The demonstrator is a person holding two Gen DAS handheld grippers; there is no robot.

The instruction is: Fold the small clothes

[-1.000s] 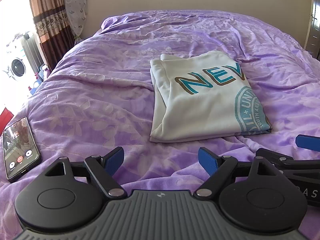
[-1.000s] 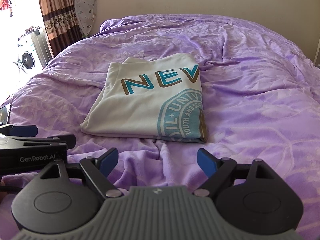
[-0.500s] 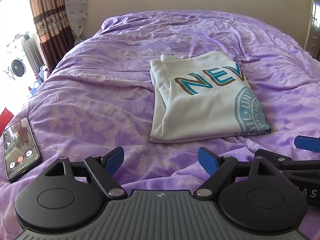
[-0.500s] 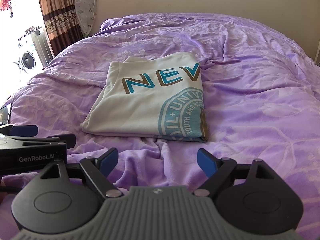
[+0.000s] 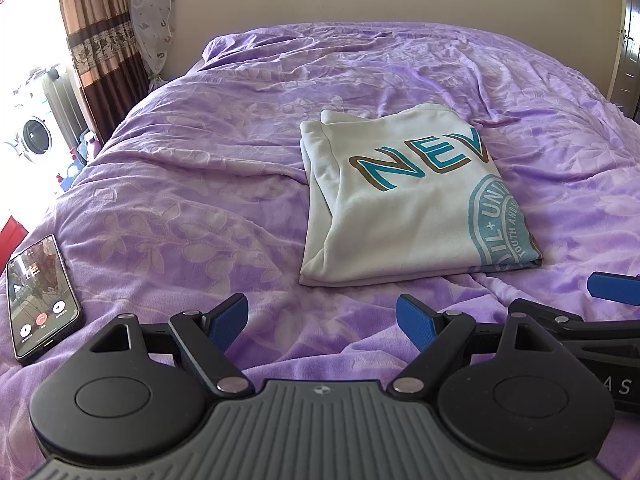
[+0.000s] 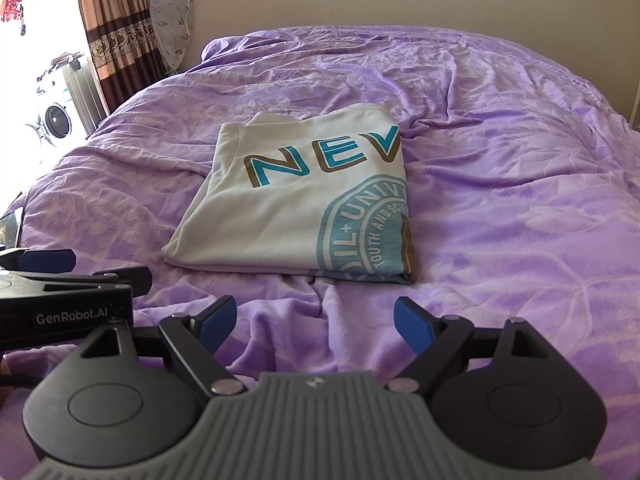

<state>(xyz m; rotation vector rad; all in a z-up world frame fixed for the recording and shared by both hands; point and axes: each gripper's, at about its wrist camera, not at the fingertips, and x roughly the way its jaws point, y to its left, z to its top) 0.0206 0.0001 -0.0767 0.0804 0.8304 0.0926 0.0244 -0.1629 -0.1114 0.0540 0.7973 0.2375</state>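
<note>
A cream T-shirt (image 5: 400, 200) lies folded into a neat rectangle on the purple bedspread (image 5: 200, 184), its print reading "NEV" above part of a round teal seal; in the left wrist view it sits at about 1 o'clock from the left gripper (image 5: 322, 314), and in the right wrist view (image 6: 304, 208) at about 12 o'clock from the right gripper (image 6: 314, 316); both grippers are spread wide with nothing between their blue pads, each held low above the bedspread just short of the shirt's near edge and apart from it; the two tools are side by side, the right one showing at 3 o'clock in the left view and the left one at 9 o'clock in the right view; a phone (image 5: 42, 296) with a lit screen lies on the bedspread at 9 o'clock in the left view, well apart from the shirt; a brown curtain (image 5: 100, 40) hangs at 10 o'clock beside the bed.
</note>
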